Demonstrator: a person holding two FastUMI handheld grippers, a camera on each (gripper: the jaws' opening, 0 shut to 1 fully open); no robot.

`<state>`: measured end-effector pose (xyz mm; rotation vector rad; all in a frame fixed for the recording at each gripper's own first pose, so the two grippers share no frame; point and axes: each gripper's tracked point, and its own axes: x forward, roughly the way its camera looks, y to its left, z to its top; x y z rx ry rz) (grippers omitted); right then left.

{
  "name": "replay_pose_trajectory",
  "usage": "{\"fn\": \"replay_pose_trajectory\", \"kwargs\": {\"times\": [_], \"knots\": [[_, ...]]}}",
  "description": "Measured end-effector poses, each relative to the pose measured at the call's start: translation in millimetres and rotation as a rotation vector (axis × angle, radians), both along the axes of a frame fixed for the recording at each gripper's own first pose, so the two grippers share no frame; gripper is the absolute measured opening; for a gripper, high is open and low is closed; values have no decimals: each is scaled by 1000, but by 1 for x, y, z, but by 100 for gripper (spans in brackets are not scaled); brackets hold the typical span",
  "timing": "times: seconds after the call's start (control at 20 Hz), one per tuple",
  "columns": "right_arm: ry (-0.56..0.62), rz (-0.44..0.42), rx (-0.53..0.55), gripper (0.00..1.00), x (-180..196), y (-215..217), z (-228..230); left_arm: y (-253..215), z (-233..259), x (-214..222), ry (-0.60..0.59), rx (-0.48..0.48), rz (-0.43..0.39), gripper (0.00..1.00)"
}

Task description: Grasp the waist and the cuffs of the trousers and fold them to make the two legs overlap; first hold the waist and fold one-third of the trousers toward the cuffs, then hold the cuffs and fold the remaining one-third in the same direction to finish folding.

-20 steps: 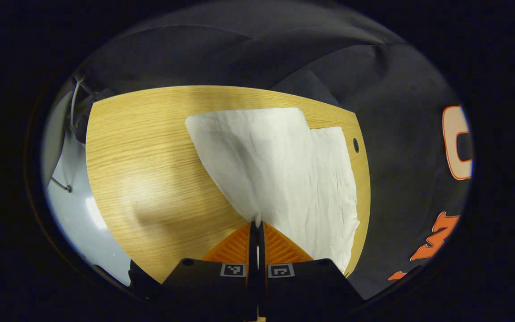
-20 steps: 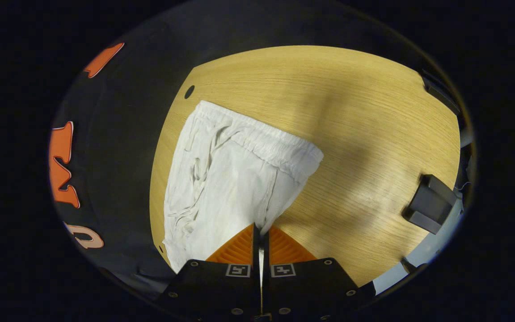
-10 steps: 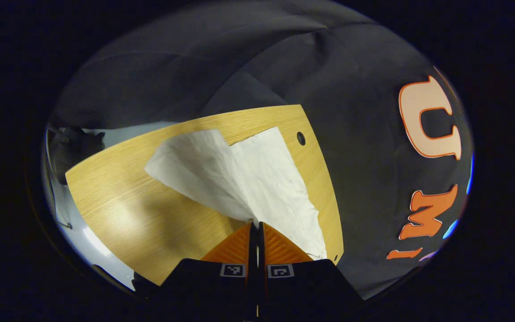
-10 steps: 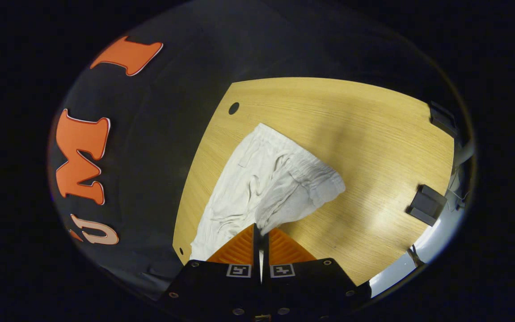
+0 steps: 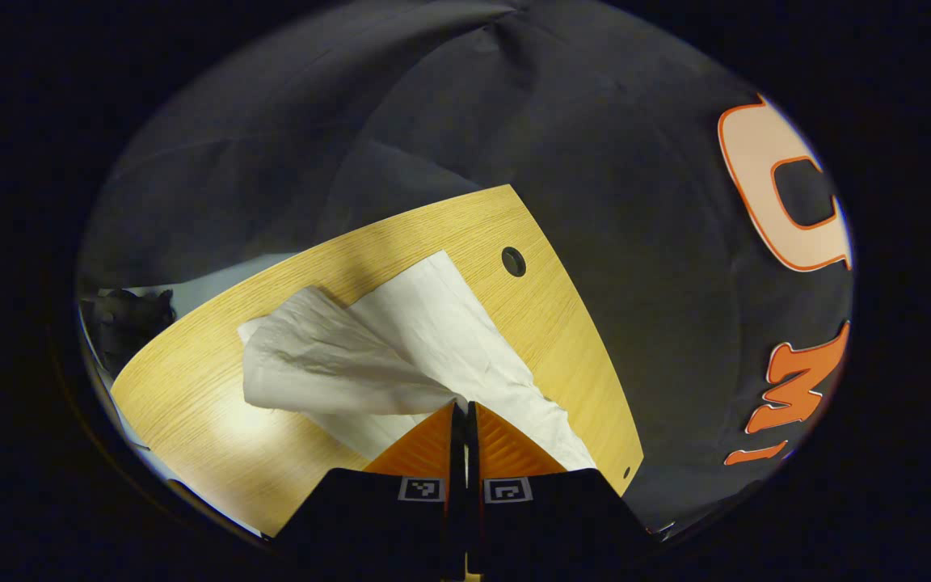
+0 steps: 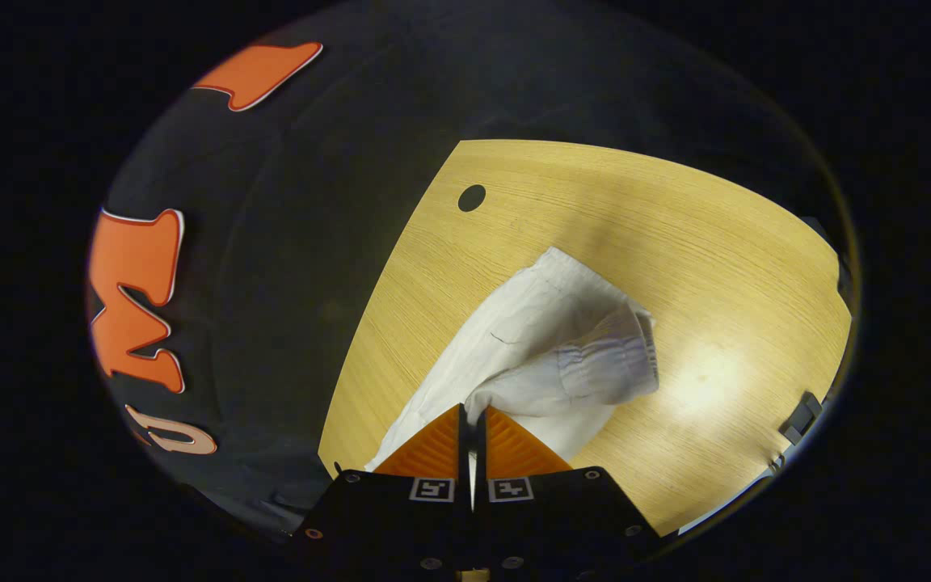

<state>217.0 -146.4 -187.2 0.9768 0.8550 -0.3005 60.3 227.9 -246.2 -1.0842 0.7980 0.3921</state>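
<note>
Trousers point(image 5: 433, 339) white, creased, lifted off table point(image 5: 562, 323); left gripper point(image 5: 465, 408), right gripper point(image 6: 471, 412) clamped on cloth.

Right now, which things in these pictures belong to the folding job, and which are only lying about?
For the job:
- trousers, white, partly lifted off the table
- left claw, shut on the trousers
- right claw, shut on the trousers

Only lying about:
- wooden table with a round hole
- small dark clip at the table edge
</note>
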Motion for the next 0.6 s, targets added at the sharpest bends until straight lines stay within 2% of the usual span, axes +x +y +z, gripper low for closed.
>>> {"fn": "replay_pose_trajectory", "kwargs": {"times": [0.35, 0.5, 0.6], "knots": [[60, 78, -17, 2, 93, 7, -39, -3, -50, 64, 112, 69, -58, 4], [56, 90, -5, 6, 109, 11, -48, -2, -53, 91, 91, 120, -69, 4], [25, 89, 10, 16, 114, 9, -45, 3, -47, 98, 80, 175, -88, 18]]}}
